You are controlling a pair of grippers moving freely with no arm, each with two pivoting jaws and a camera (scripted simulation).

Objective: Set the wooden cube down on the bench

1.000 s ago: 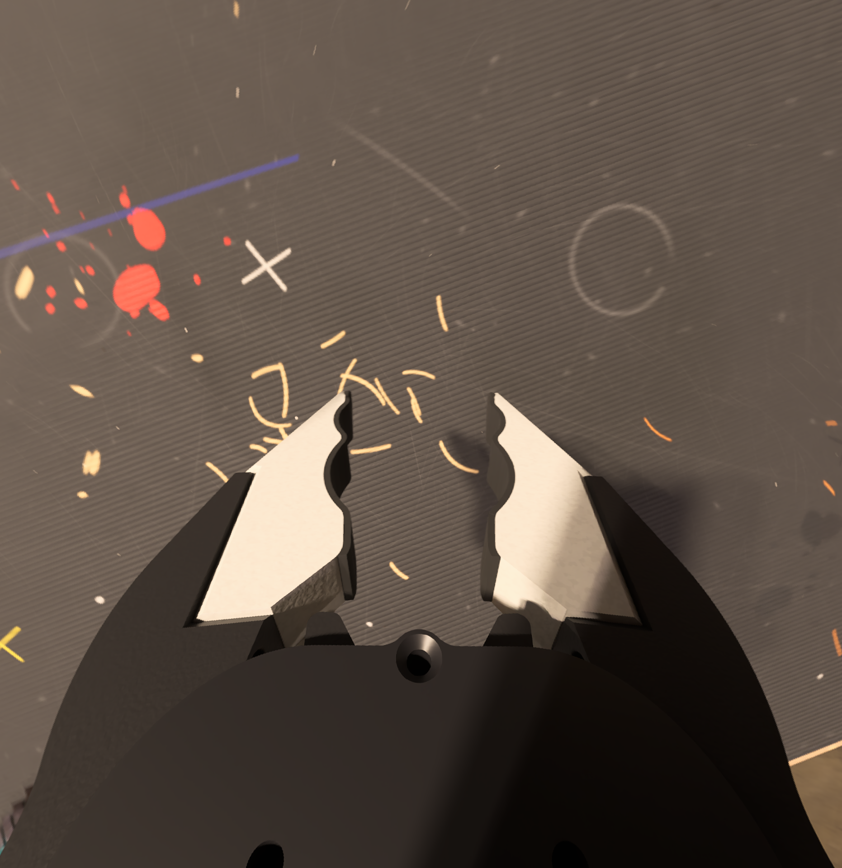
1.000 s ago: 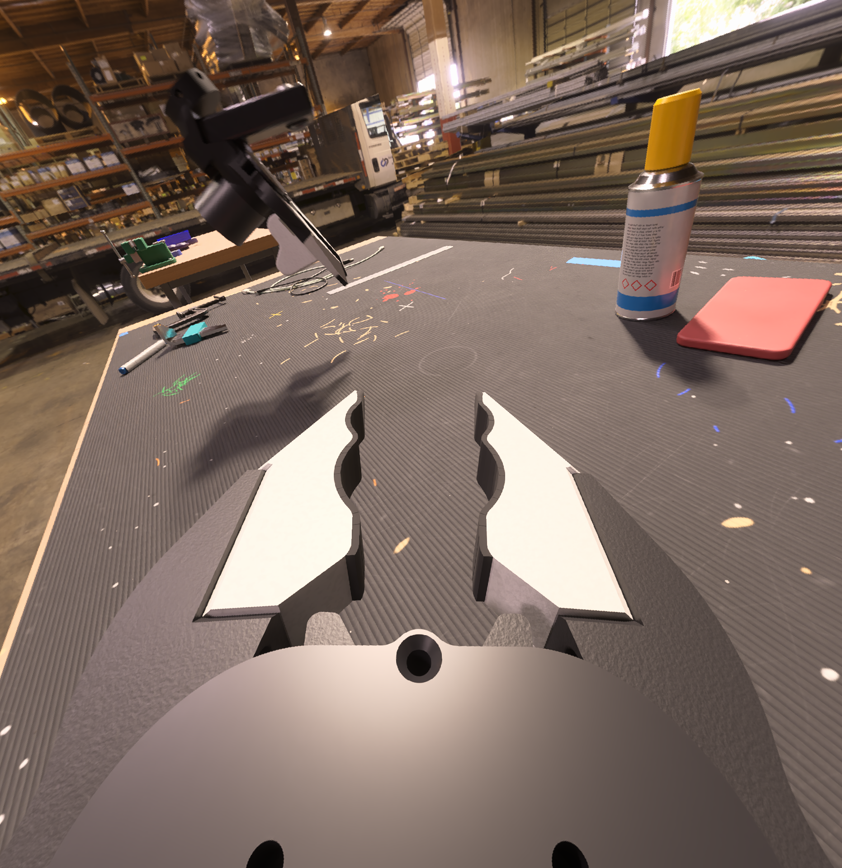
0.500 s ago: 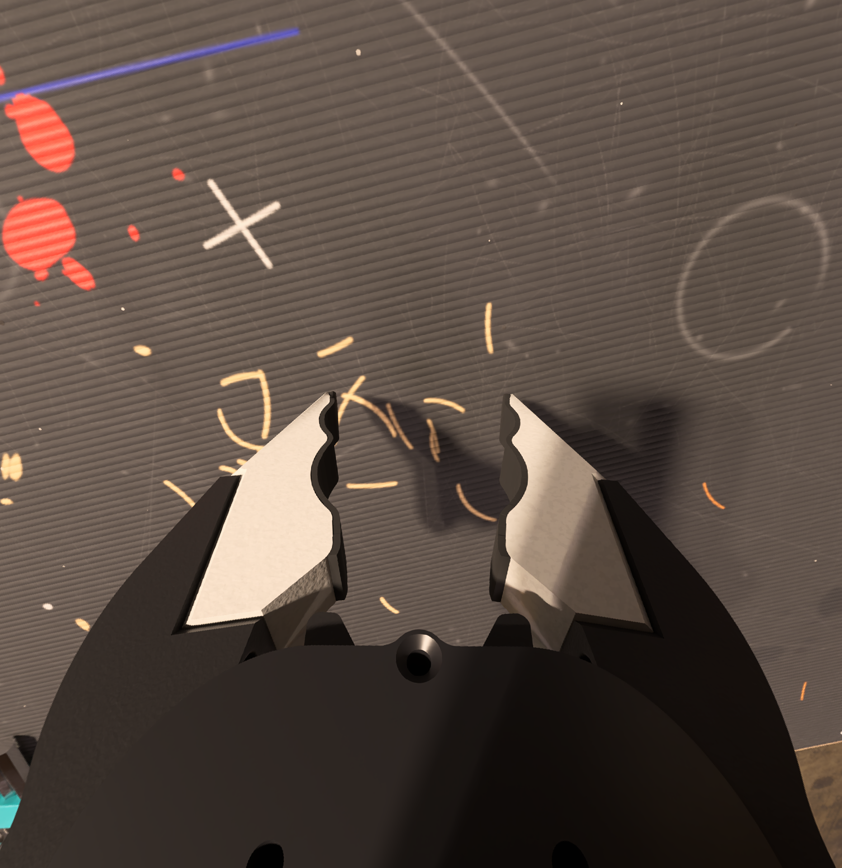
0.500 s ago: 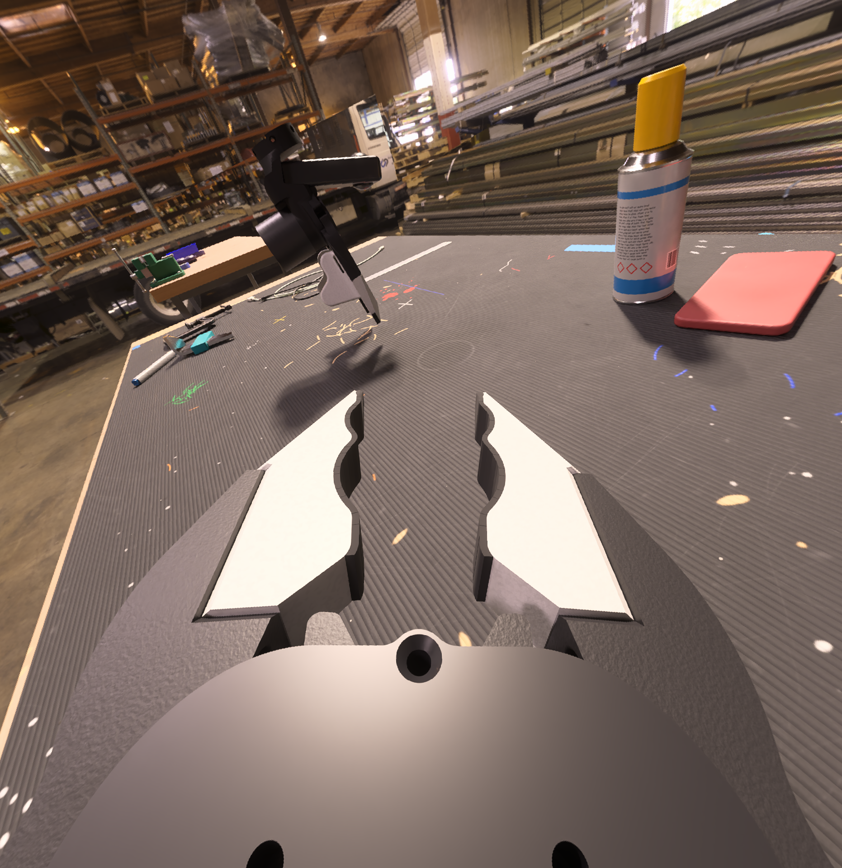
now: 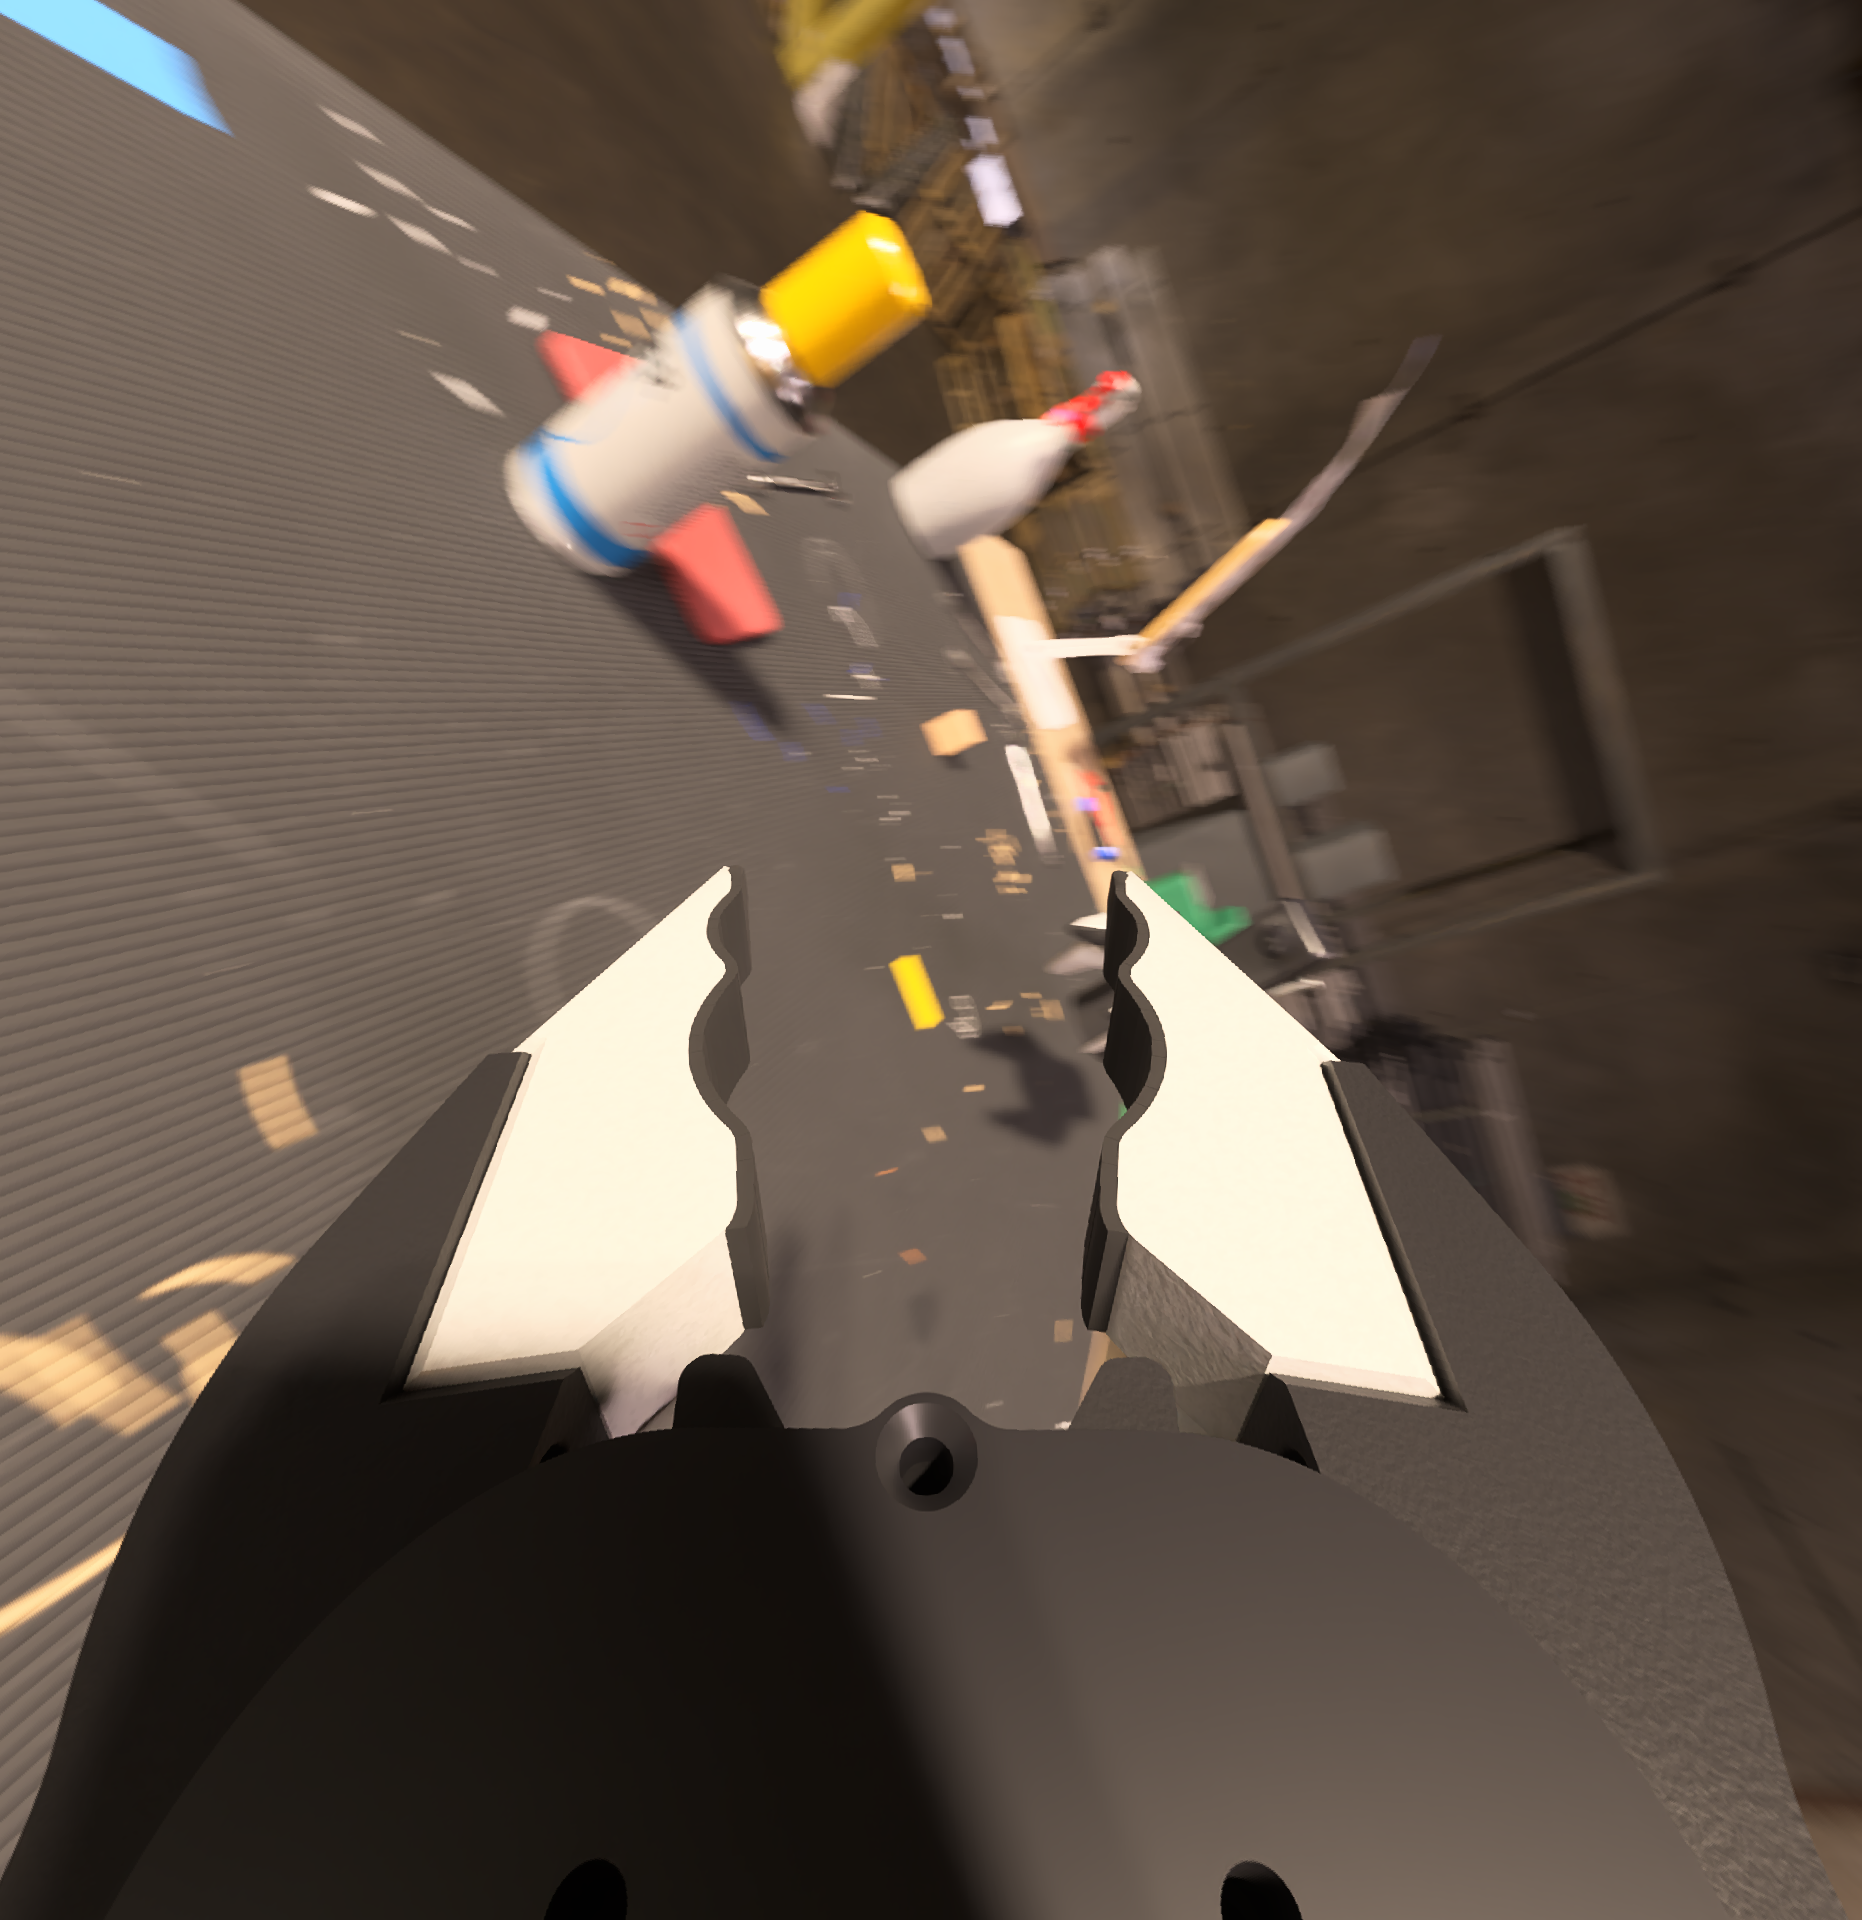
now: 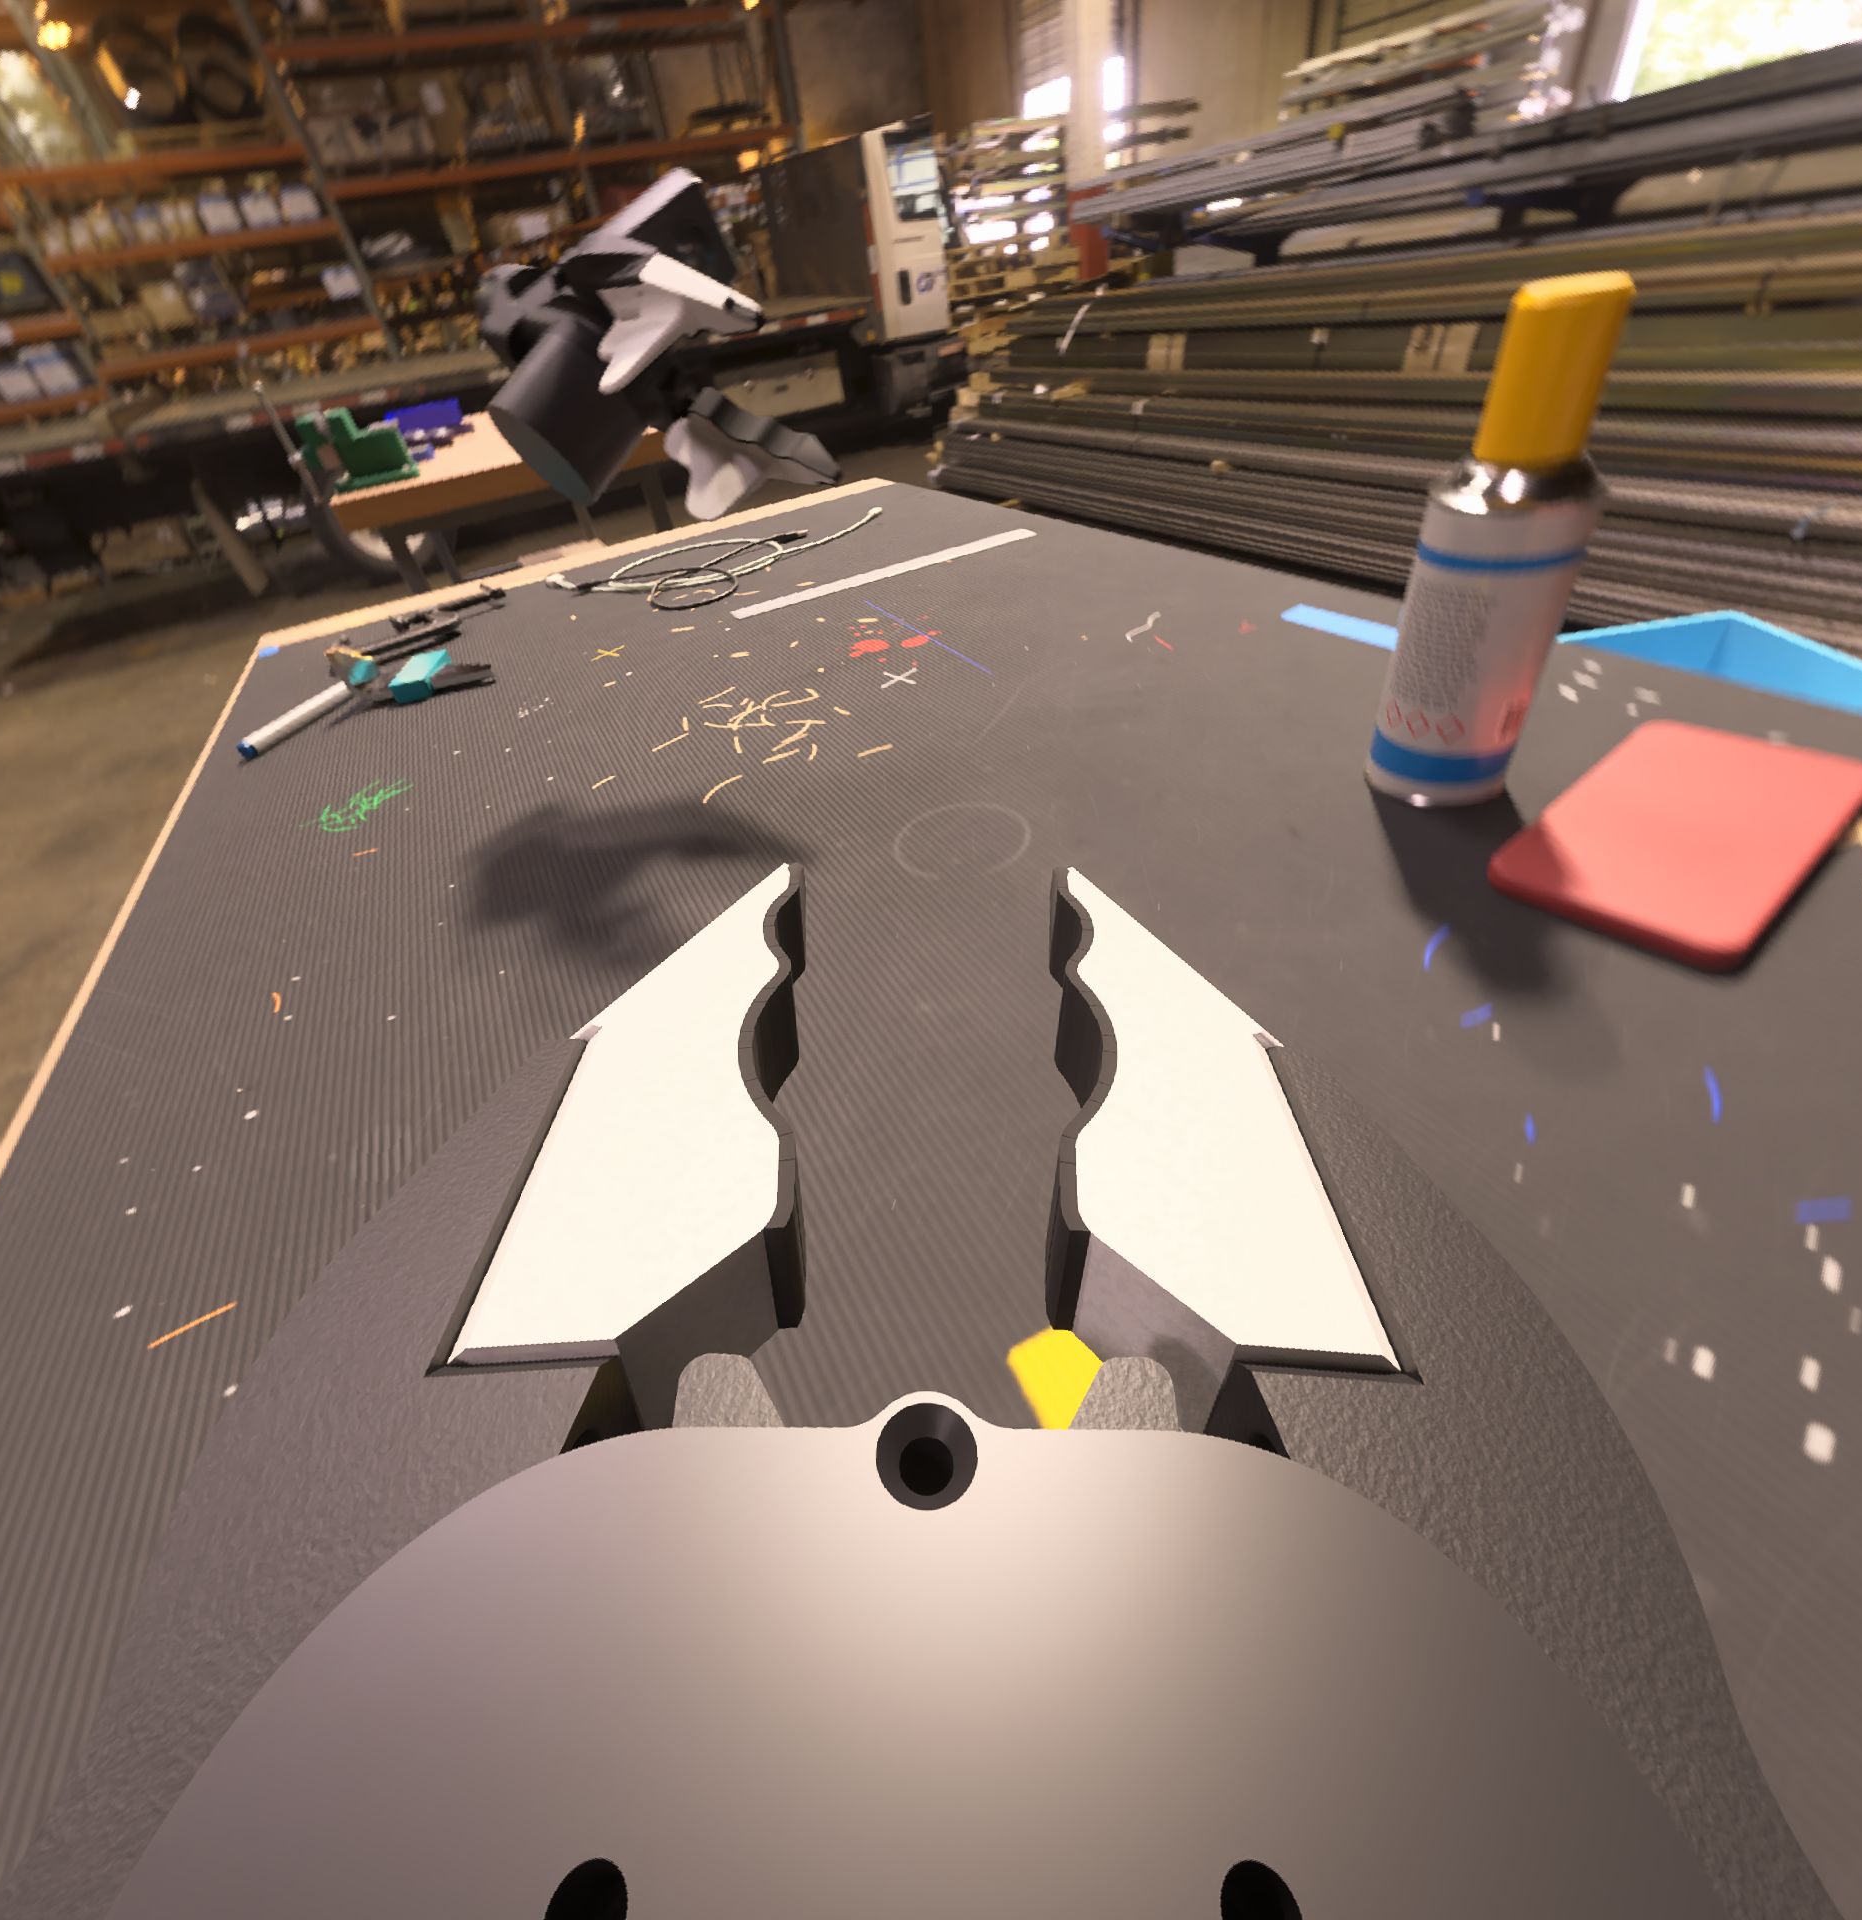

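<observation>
Both hand-held grippers hold nothing. The left hand-held gripper (image 5: 922, 883) gapes wide, tilted above the dark ribbed mat surface (image 6: 1114, 748) near its far edge. The right hand-held gripper (image 6: 927, 878) hovers moderately open. No wooden cube is discernible; a yellow-capped white spray can (image 6: 1478, 582) stands touching a flat red rounded pad (image 6: 1685, 836).

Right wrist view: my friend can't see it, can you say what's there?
The right gripper hangs open and empty over a dark bench. A yellow-capped spray can stands by a red pad, and the left gripper floats farther off.
</observation>
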